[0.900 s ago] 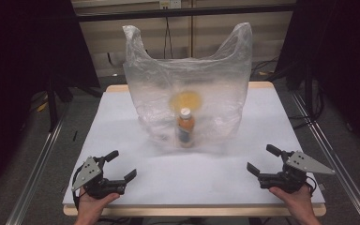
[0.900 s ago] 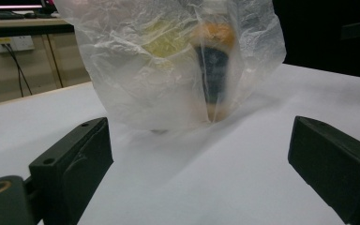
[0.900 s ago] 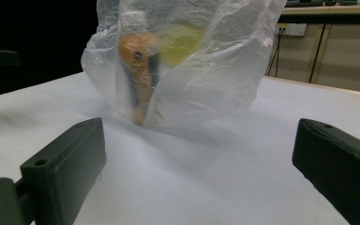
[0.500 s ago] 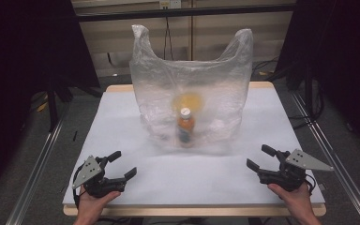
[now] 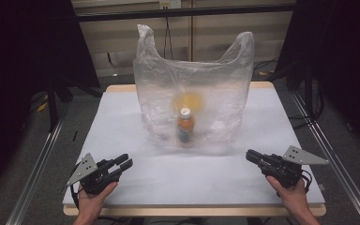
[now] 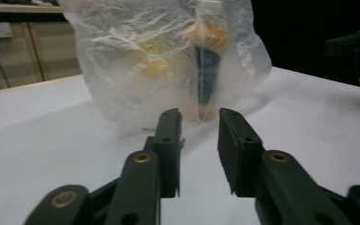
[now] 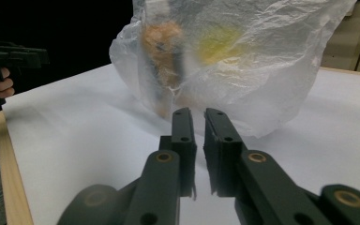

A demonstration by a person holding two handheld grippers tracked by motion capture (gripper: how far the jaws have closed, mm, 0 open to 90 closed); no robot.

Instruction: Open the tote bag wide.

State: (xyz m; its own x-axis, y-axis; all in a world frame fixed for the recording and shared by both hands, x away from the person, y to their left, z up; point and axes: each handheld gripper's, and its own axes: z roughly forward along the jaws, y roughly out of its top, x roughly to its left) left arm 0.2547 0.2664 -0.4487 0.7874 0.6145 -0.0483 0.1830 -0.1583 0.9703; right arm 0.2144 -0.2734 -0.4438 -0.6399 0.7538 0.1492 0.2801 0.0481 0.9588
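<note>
A clear plastic bag (image 5: 215, 89) stands upright at the middle of the white table (image 5: 122, 117). Inside it are an upright orange bottle with a white cap (image 5: 186, 125) and a blurred yellow thing (image 5: 190, 100) behind it. My left gripper (image 5: 124, 162) rests near the front left edge, its jaws a narrow gap apart with nothing between them (image 6: 199, 126). My right gripper (image 5: 249, 155) lies near the front right edge, its jaws almost touching and empty (image 7: 197, 117). Both point toward the bag (image 6: 136, 61) (image 7: 262, 70) and stay well short of it.
Metal frame rails (image 5: 37, 159) run along both sides of the table, with dark floor beyond. A wooden wall and cables lie behind the bag. The table's wooden front edge (image 5: 192, 210) is just beneath the person's hands.
Both grippers' jaws have closed from wide open to nearly together, with nothing between them. The bag's left handle has lifted and shifted slightly right. The hands have hardly moved.
</note>
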